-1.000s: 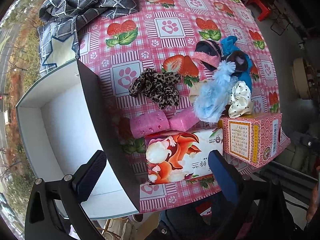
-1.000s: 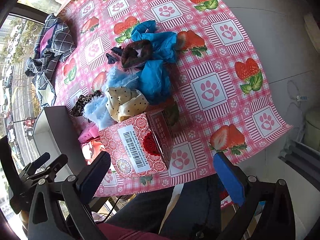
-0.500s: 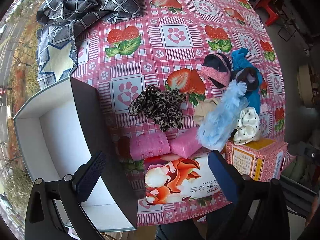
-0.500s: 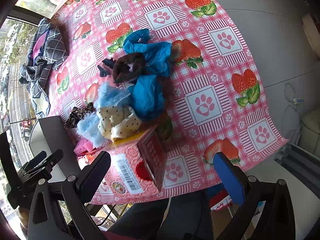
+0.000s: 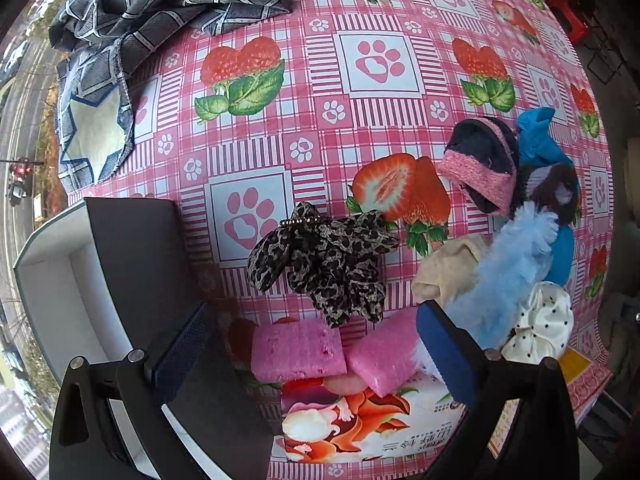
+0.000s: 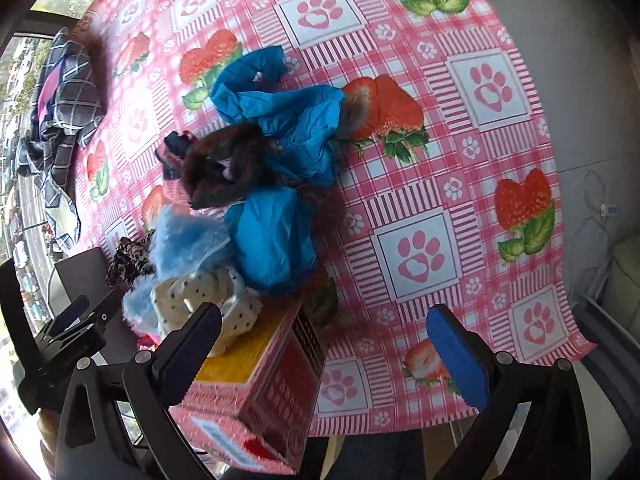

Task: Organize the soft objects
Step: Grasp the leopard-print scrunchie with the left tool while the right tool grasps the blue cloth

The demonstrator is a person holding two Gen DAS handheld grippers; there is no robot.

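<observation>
Since the earlier frames we find both grippers advanced over the table, the soft items now larger in each view. Left wrist view: the left gripper [image 5: 316, 354] stands released, holding nothing; the leopard scrunchie [image 5: 324, 264] lies just beyond its fingers, two pink sponges [image 5: 298, 350] between them, the open box [image 5: 132, 264] beside its left finger. Right wrist view: the right gripper [image 6: 324, 350] is likewise released and empty; the polka-dot scrunchie [image 6: 200, 300] rests against the red carton [image 6: 280, 384] near its left finger, blue cloths [image 6: 276, 240] ahead.
</observation>
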